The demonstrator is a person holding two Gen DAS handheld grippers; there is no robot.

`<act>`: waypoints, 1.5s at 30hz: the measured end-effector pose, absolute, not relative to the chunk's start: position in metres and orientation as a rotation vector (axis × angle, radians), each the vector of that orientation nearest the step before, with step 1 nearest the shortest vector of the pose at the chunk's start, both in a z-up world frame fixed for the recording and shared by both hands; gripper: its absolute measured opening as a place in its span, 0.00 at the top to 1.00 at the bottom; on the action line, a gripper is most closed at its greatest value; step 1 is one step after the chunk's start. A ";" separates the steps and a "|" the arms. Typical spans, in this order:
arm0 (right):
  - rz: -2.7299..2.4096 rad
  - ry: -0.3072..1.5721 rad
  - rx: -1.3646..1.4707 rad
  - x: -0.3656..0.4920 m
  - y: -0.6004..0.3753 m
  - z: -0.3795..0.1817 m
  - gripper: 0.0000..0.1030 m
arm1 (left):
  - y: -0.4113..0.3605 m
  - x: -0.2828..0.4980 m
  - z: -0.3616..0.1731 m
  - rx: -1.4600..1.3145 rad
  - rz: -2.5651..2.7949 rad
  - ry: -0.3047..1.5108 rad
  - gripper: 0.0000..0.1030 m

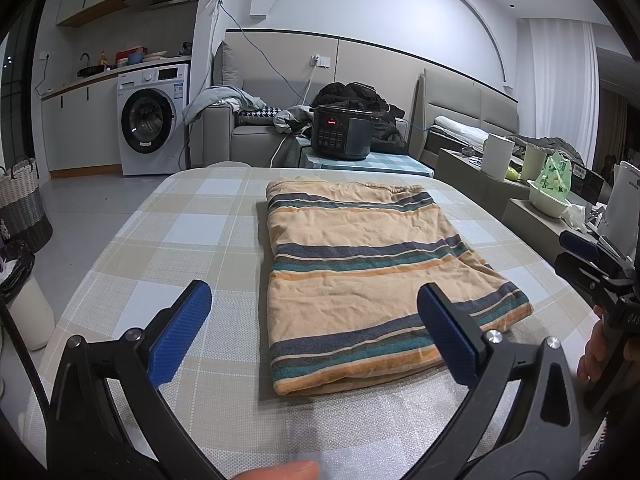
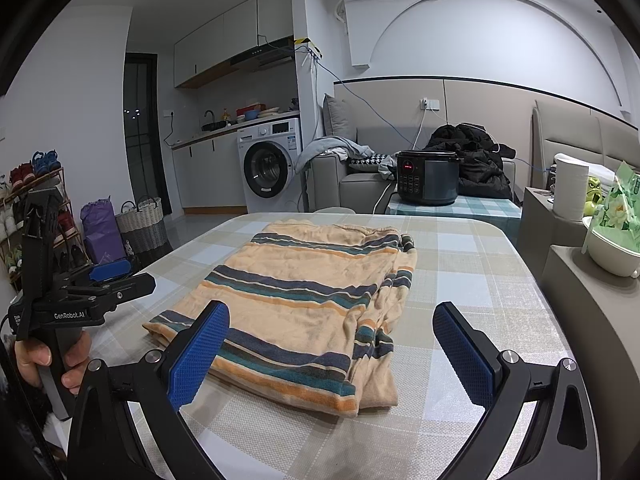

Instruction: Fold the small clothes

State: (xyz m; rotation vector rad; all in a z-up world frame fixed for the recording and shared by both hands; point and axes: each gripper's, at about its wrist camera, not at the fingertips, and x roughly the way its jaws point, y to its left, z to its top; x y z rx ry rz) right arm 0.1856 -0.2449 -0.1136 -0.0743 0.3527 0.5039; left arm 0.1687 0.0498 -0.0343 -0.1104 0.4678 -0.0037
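Left gripper [image 1: 314, 334] and right gripper [image 2: 331, 354] gape wide, empty (both low in frame); folded garment [image 1: 376, 276] lies mid-frame on table [image 1: 168, 240].

The peach terry-cloth garment with navy, teal and orange stripes [image 1: 372, 276] [image 2: 304, 300] lies folded flat; mid-table, nearer the far edge.

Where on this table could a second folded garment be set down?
Bare checked tablecloth lies left of the striped garment, out to the table edge, and a narrower strip lies on its right. The side counter with the green bowl is crowded.
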 end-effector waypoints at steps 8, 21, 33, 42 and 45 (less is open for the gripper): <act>0.507 0.358 -0.077 0.188 -0.246 -0.115 0.00 | 0.050 0.169 -0.034 -0.111 -0.004 0.470 0.01; 0.507 0.353 -0.079 0.188 -0.246 -0.115 0.00 | 0.050 0.168 -0.035 -0.114 0.000 0.471 0.01; 0.507 0.349 -0.083 0.189 -0.247 -0.115 0.00 | 0.051 0.168 -0.035 -0.116 0.002 0.473 0.01; 0.512 0.348 -0.088 0.188 -0.250 -0.115 0.00 | 0.052 0.168 -0.035 -0.118 0.004 0.475 0.01; 0.512 0.358 -0.087 0.190 -0.251 -0.115 0.00 | 0.052 0.168 -0.035 -0.121 0.004 0.474 0.01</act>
